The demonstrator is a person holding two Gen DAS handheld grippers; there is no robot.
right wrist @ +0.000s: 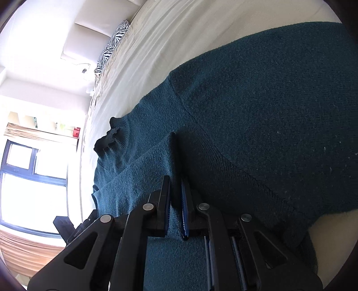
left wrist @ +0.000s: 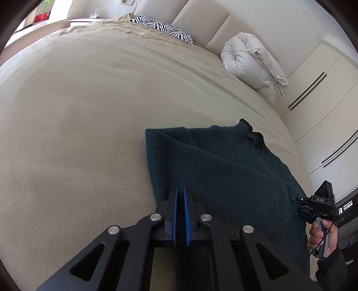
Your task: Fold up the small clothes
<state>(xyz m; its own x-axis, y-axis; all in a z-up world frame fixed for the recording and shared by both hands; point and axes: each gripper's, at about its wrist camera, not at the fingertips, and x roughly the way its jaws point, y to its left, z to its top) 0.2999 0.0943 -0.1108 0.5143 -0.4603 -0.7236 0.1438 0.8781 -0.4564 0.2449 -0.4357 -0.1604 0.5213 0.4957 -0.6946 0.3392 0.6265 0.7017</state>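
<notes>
The dark teal sweater (left wrist: 214, 161) lies partly folded on the beige bed (left wrist: 78, 123); the left gripper (left wrist: 180, 192) pinches its edge, the right gripper (right wrist: 175, 185) clamps a fold (knit between pads).

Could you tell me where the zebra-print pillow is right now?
In the left wrist view, the zebra-print pillow lies at the bed's far end against the headboard.

Home bedroom: bed (left wrist: 89, 112), zebra pillow (left wrist: 161, 26), folded duvet (left wrist: 252, 65), wardrobe (left wrist: 324, 94).

Both wrist cameras look steeply down, close over the sweater (left wrist: 214, 161); bed (left wrist: 89, 112) shared.
</notes>
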